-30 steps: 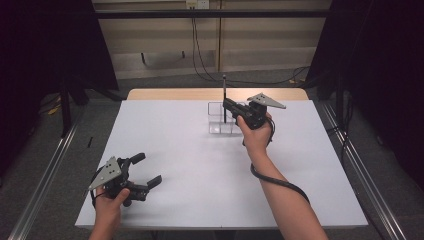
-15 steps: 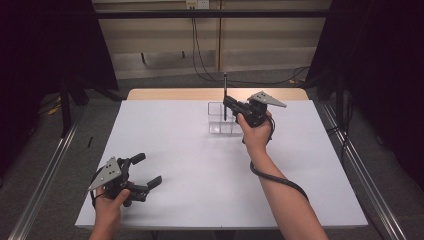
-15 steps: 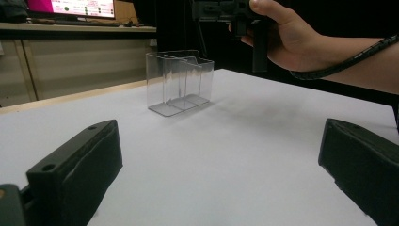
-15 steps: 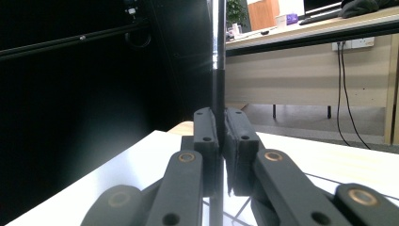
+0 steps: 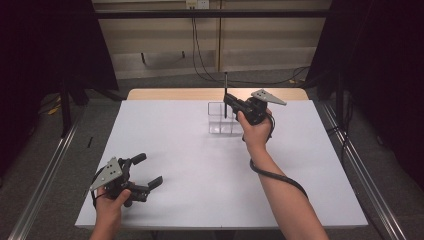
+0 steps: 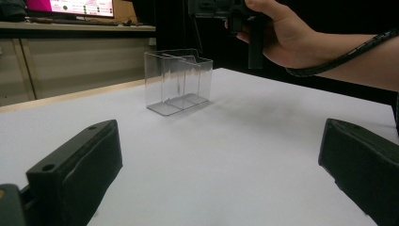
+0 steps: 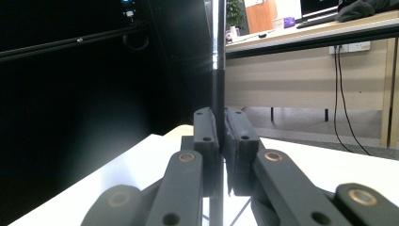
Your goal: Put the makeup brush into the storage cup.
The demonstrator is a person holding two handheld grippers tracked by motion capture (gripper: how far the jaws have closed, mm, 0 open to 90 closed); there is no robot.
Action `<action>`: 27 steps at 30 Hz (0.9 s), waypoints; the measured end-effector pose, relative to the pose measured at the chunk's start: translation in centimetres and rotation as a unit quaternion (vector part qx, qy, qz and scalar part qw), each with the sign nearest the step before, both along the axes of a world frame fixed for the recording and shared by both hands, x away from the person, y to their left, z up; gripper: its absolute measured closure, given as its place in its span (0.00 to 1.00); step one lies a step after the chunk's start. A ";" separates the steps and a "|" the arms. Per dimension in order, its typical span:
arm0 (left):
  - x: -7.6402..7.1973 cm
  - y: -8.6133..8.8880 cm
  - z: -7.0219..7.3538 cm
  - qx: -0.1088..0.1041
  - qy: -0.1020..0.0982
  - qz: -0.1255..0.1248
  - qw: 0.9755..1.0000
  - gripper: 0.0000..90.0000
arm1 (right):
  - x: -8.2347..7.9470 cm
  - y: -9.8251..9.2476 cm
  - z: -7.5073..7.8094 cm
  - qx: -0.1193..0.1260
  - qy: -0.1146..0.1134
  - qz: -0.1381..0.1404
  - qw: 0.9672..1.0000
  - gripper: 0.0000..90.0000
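A clear plastic box [image 5: 222,121] with dividers stands at the far middle of the white table [image 5: 200,150]; it also shows in the left gripper view [image 6: 176,81]. My right gripper [image 5: 228,102] hovers just over the box's right side, shut on a thin black rod [image 5: 226,87] held upright. In the right gripper view the jaws pinch the rod [image 7: 219,70] between the pads [image 7: 206,136], and its lower end is hidden behind them. My left gripper [image 5: 149,170] rests at the near left of the table, open, with nothing between its jaws [image 6: 221,141].
A wooden strip [image 5: 210,94] runs along the table's far edge, with a cable [image 5: 200,55] hanging beyond it. Metal rails [image 5: 45,170] flank the table on the floor. A coiled cable [image 5: 275,175] trails along the right forearm.
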State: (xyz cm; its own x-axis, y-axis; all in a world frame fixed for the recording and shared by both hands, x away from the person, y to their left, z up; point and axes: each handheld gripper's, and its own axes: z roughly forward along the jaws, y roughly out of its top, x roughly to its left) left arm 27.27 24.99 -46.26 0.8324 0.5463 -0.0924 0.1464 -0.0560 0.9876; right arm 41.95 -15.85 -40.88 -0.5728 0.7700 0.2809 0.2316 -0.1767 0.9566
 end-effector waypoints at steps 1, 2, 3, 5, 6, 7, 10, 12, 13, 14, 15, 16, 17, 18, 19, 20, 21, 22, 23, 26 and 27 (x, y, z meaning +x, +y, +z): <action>0.0 0.0 0.0 -0.001 0.001 -0.001 1.000 0.00 | 0.1 0.0 0.0 -0.001 0.000 0.000 1.000 0.94; 0.0 0.0 0.0 -0.001 0.000 0.000 1.000 0.00 | 0.1 0.0 0.0 -0.001 -0.001 -0.001 1.000 0.94; 0.0 0.0 0.0 0.000 0.000 0.001 1.000 0.00 | 0.2 0.0 0.0 0.000 -0.001 -0.002 1.000 0.94; 0.0 0.1 0.0 0.002 0.000 0.001 1.000 0.00 | 0.2 0.0 0.1 0.001 -0.001 -0.003 1.000 0.94; 0.0 0.1 0.0 0.002 0.000 0.001 1.000 0.00 | 0.3 0.0 0.1 0.001 -0.002 -0.003 1.000 0.94; 0.0 0.1 0.0 0.002 0.000 0.000 1.000 0.00 | 0.3 0.0 0.1 0.000 -0.004 -0.002 1.000 0.94; 0.0 0.1 0.0 0.002 0.000 0.000 1.000 0.00 | 0.5 0.0 0.3 0.001 -0.005 -0.004 1.000 0.94; 0.0 0.0 0.0 0.001 -0.001 0.000 1.000 0.00 | 0.6 0.0 0.4 0.002 -0.007 -0.005 1.000 0.94; 0.0 0.0 0.0 0.002 -0.001 0.000 1.000 0.00 | 0.7 0.0 0.5 0.004 -0.007 -0.006 1.000 0.94; 0.0 0.1 0.0 0.002 -0.002 0.001 1.000 0.00 | 0.7 0.0 0.5 0.004 -0.008 -0.007 1.000 0.94; 0.0 0.0 0.0 0.000 0.000 0.001 1.000 0.00 | 0.8 0.0 0.6 0.003 -0.008 -0.007 1.000 0.94; 0.0 0.1 0.0 0.002 0.000 0.001 1.000 0.00 | 0.8 0.0 0.6 0.002 -0.009 -0.007 1.000 0.94; 0.0 0.1 0.0 0.003 0.000 0.001 1.000 0.00 | 0.8 -0.1 0.7 0.003 -0.009 -0.008 1.000 0.94; 0.0 0.1 0.0 0.002 0.000 0.001 1.000 0.00 | 0.8 -0.1 0.7 0.003 -0.008 -0.009 1.000 0.94; 0.0 0.1 0.0 0.003 -0.001 0.002 1.000 0.00 | 0.9 -0.1 0.7 0.005 -0.008 -0.008 1.000 0.94; 0.0 0.1 0.1 0.000 0.000 0.002 1.000 0.00 | 1.0 -0.1 0.7 0.004 -0.010 -0.010 1.000 0.94; -0.1 0.1 0.1 0.001 0.000 0.002 1.000 0.00 | 1.0 0.0 0.7 0.004 -0.010 -0.010 1.000 0.94; -0.1 0.1 0.1 0.001 -0.001 0.002 1.000 0.00 | 1.0 0.0 0.7 0.005 -0.009 -0.010 1.000 0.94; 0.0 0.1 0.1 0.001 -0.001 0.002 1.000 0.00 | 1.1 0.0 0.7 0.004 -0.008 -0.010 1.000 0.94; -0.1 0.1 0.0 -0.001 0.001 0.002 1.000 0.00 | 1.2 0.2 0.7 0.001 -0.009 -0.012 1.000 0.94; -0.1 0.1 0.0 -0.001 0.001 0.002 1.000 0.00 | 1.3 0.3 0.6 0.001 -0.009 -0.012 1.000 0.94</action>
